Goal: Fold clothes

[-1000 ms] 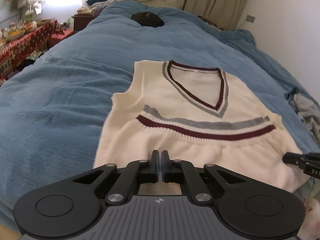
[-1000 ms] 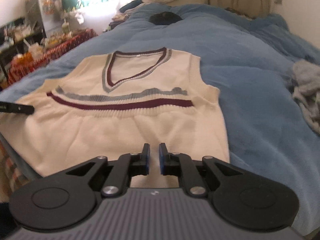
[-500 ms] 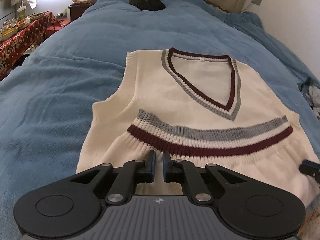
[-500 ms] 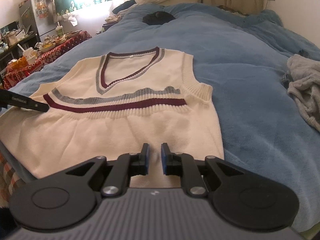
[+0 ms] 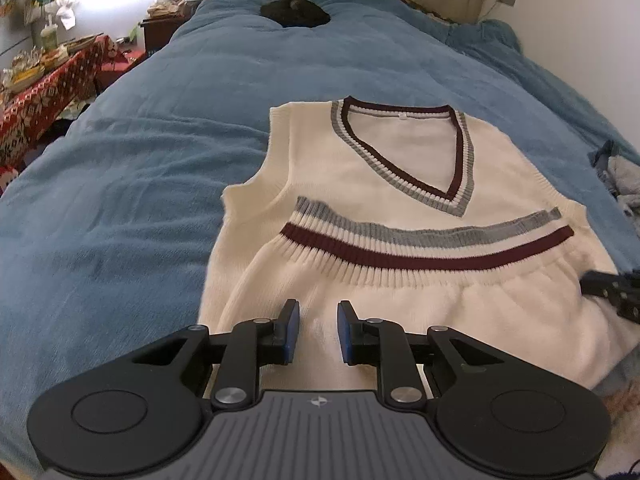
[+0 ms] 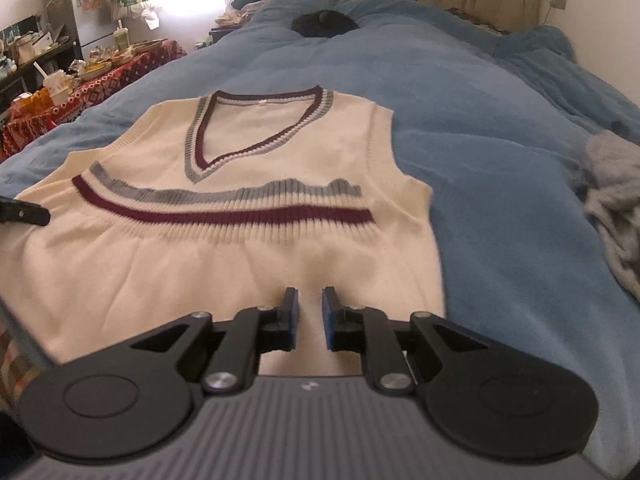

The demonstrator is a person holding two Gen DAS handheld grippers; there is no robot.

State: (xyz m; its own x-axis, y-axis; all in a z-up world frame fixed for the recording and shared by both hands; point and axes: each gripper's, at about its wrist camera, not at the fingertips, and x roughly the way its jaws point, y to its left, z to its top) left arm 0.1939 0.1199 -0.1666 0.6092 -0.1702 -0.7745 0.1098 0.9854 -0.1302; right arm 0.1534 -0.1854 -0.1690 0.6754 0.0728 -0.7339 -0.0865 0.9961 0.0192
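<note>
A cream sleeveless knit vest (image 5: 320, 168) with a V neck and maroon and grey trim lies flat on the blue bed, its striped hem folded up over the chest. My left gripper (image 5: 318, 312) hovers over the near fold at the vest's left part. Its jaws are opening, and only cream cloth shows in the gap below them, not pinched. Over the same fold further right, my right gripper (image 6: 310, 300) stands slightly open with nothing gripped. The right gripper's tip (image 5: 612, 292) also shows at the left wrist view's right edge. The left gripper's tip (image 6: 24, 212) shows at the right wrist view's left edge.
The blue duvet (image 5: 140, 200) covers the whole bed. A black item (image 5: 294, 12) lies near the pillows at the far end. Crumpled grey clothes (image 6: 616, 200) lie to the right of the vest. A cluttered table with a red patterned cloth (image 5: 40, 92) stands left of the bed.
The left gripper's jaws have parted from shut to a clear gap, and the right's have widened a little. Both views have shifted slightly over the vest, which still lies folded.
</note>
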